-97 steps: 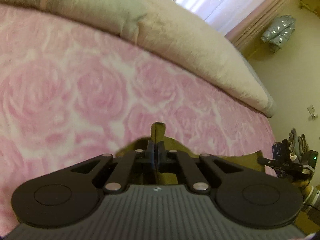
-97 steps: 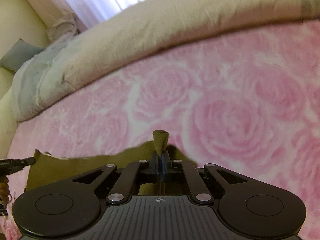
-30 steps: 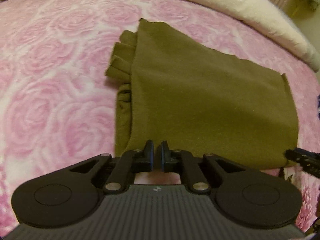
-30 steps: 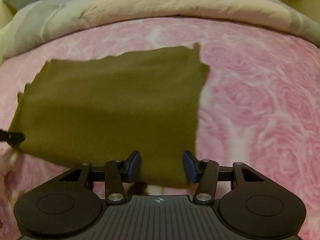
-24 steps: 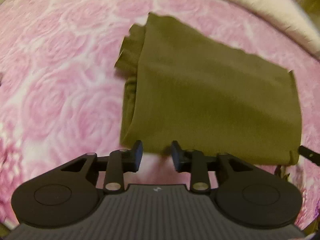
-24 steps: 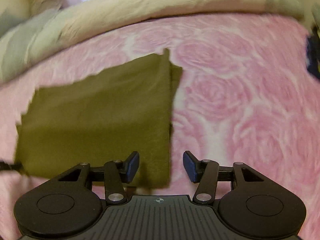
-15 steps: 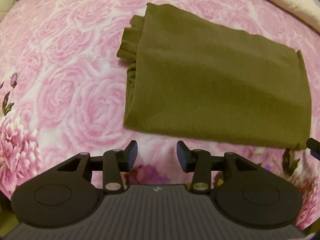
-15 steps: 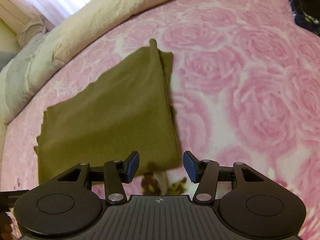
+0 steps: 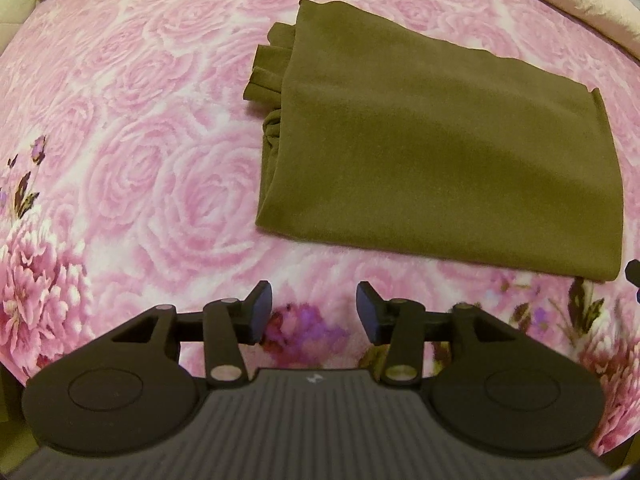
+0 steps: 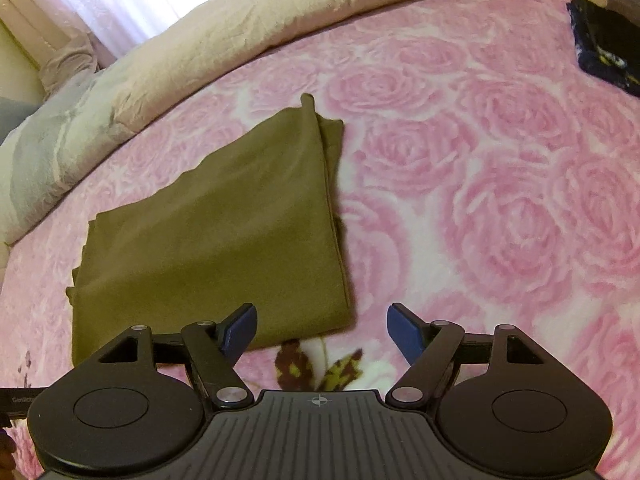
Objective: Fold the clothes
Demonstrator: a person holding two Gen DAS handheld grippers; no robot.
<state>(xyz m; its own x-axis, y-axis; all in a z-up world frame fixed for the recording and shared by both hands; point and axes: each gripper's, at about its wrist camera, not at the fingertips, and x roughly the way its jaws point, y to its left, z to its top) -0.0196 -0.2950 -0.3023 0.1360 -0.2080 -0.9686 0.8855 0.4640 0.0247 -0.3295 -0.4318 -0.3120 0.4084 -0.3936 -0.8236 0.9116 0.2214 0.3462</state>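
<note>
An olive-green garment (image 9: 436,148) lies folded into a flat rectangle on the pink rose-patterned blanket (image 9: 132,152). Bunched layers stick out at its far left corner. It also shows in the right wrist view (image 10: 216,232). My left gripper (image 9: 314,308) is open and empty, a little in front of the garment's near edge. My right gripper (image 10: 322,326) is open and empty, just off the garment's near right corner.
A cream duvet (image 10: 224,28) lies rolled along the far side of the bed. A dark blue patterned cloth (image 10: 604,48) lies at the far right edge. The blanket's near edge (image 9: 16,364) runs just below my left gripper.
Both grippers held the garment's edge up, laid it down folded and let go. They have since opened wider and drawn back from it.
</note>
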